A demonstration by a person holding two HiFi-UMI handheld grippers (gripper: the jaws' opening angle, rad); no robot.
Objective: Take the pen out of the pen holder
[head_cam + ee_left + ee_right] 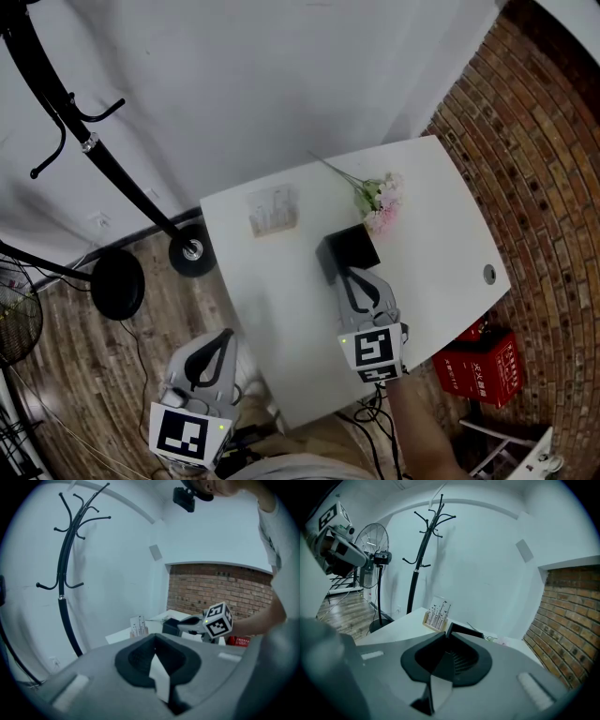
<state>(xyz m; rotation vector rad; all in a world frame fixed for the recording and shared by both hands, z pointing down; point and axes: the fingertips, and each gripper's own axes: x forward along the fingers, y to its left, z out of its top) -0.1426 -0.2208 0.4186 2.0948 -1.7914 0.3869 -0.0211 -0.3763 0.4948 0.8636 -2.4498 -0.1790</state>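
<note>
Broadly, rough red brick wall (pixel 525 141) fills the space to the right of both pairs of fingers, and brown plank floor (pixel 94 375) lies under the left gripper (pixel 226 334), which hangs off the worktop's near left edge. The worktop (pixel 441 225) is a smooth white slab with rounded corners, and it spreads under and ahead of the right gripper (pixel 349 273). A black coat stand (pixel 103 155) of thin curved metal rises far ahead and left of the left fingers, with a round-caged fan (pixel 370 541) further left. A red plastic crate (pixel 492 367) sits on the floor to the right of the right fingers, below the worktop's edge.

Both grippers are grey, moulded shells with dark ribbed pads. The left fingers are together at the tips with nothing between them; the right fingers are likewise closed and empty.

The pen holder (pixel 345 249), a matt black square box, stands just ahead of the right fingertips; whether they touch it cannot be told, and no view shows whether a pen is inside. A white printed card in a pale wooden base (pixel 273 212) stands ahead and left of the right fingers, beyond the box. A small sprig of pink and white flowers (pixel 382 199) lies ahead and slightly right of them
</note>
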